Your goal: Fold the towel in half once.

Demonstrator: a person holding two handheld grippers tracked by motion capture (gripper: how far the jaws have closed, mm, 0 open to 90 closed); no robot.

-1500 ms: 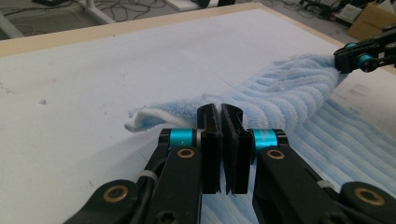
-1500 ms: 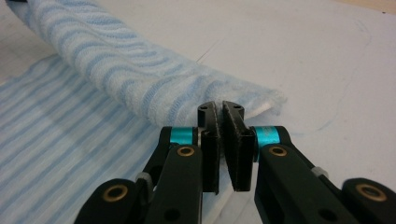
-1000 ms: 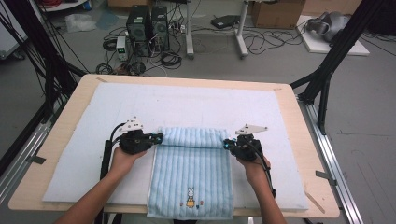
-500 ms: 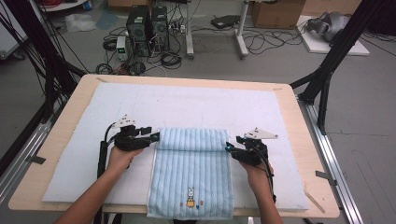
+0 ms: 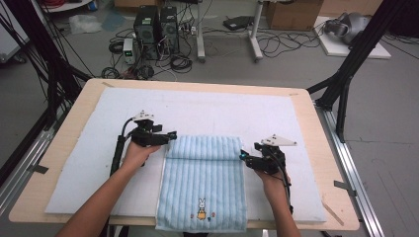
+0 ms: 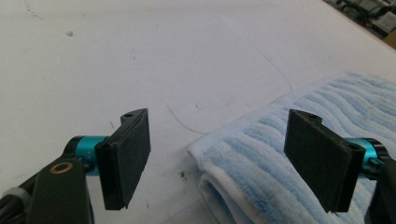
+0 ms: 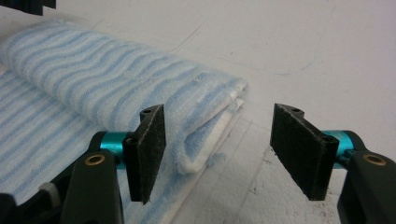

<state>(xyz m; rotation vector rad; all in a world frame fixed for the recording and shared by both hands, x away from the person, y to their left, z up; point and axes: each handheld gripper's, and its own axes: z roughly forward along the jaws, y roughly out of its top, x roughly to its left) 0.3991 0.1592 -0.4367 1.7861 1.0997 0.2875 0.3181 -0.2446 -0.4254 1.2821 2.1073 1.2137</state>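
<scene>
High view: a light blue striped towel [image 5: 202, 190] lies on the white pad [image 5: 207, 113] that covers the wooden bench [image 5: 316, 128], at the near middle, with its near edge hanging over the bench's near rim. Its far end is folded or rolled back on itself into a thick band running left to right, and a small rabbit picture sits on the flat part near the near edge. The left tool [image 5: 168, 137] rests just beside the band's left end, held in the person's left hand [image 5: 137, 152]; the right tool [image 5: 245, 159] sits just beside the band's right end, in the right hand [image 5: 271, 178]. Both tools are released: their jaws have just been opening, and neither presses on the cloth. In the left gripper view the towel's [image 6: 299, 158] folded corner lies between the wide-spread black pads [image 6: 128, 158] without touching them. In the right gripper view the band's [image 7: 116, 93] layered end lies between the parted pads [image 7: 149, 149], apart from the right-hand one.
</scene>
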